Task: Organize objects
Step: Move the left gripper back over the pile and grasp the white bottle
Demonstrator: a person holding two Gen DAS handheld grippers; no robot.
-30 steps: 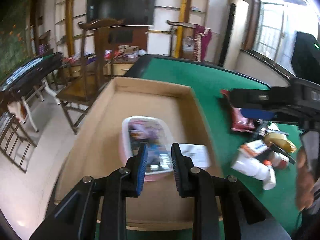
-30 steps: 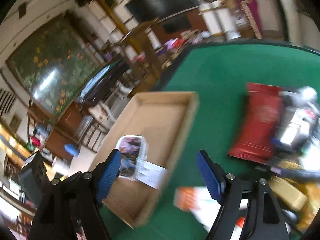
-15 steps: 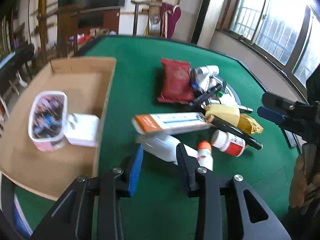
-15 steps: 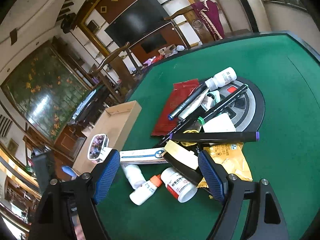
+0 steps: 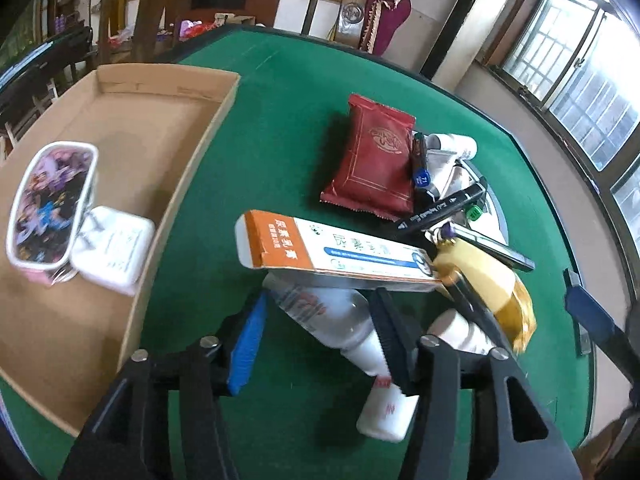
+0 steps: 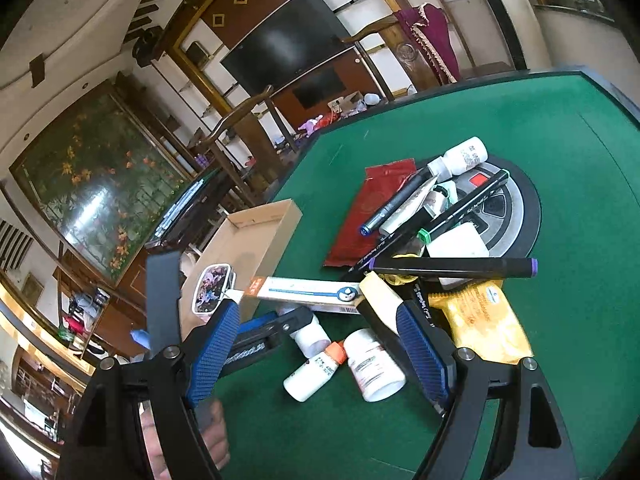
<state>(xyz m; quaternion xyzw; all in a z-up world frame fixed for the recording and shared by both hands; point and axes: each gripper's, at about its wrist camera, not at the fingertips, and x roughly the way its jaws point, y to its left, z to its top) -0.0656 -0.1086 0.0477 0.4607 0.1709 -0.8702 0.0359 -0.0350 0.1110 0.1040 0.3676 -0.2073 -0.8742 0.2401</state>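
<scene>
left fingers (image 5: 256,332) just opened, straddling a white bottle (image 5: 340,320); right fingers (image 6: 420,356) wide, empty.

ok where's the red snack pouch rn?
Left wrist view, centre-right: the red snack pouch lies flat on the green table, right of the cardboard box, against the marker pile's left edge.

Little can be read
Chinese characters run along the orange-and-white carton (image 5: 336,250); a blue marker cap (image 5: 423,179) shows "71".
</scene>
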